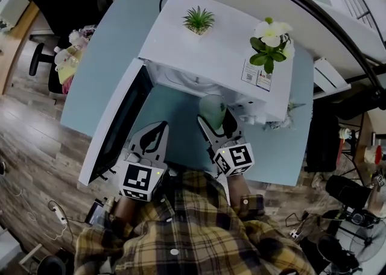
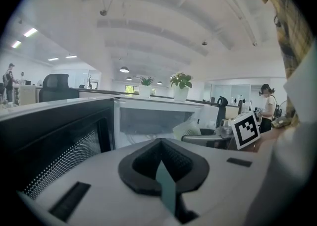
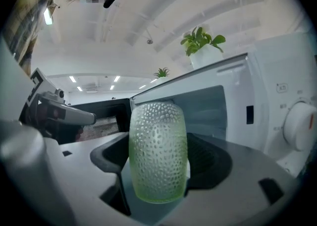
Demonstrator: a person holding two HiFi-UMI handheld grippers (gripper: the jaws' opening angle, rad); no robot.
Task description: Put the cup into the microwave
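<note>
While the right claw (image 1: 217, 124) holds the cup (image 3: 157, 150) clamped between its jaws, the carry to the microwave (image 1: 223, 44) looks nearly done and the placing itself is not yet begun. The cup hangs upright just in front of the open mouth of the oven, above the blue tabletop (image 1: 108, 50), with the pale inside (image 3: 213, 106) showing right behind it. The door (image 1: 114, 126) stands swung wide to the left, so nothing blocks the way in.

The next move, as I judge it, calls for a level push forward into the opening. The cup must be kept upright and low enough to pass under the top edge, then set on the oven floor before the jaws part. The control knob (image 3: 299, 126) sits to the right of the opening, so the approach should stay toward the middle.

The left claw (image 1: 155, 132) is pressed narrow and carries nothing, hanging beside the door.

The cup is a pale green, see-through tumbler. Its wall is covered in small raised bumps and bulges a little at the middle. The bumps should help the jaws grip it, though it looks like glass and wants a gentle landing.
</note>
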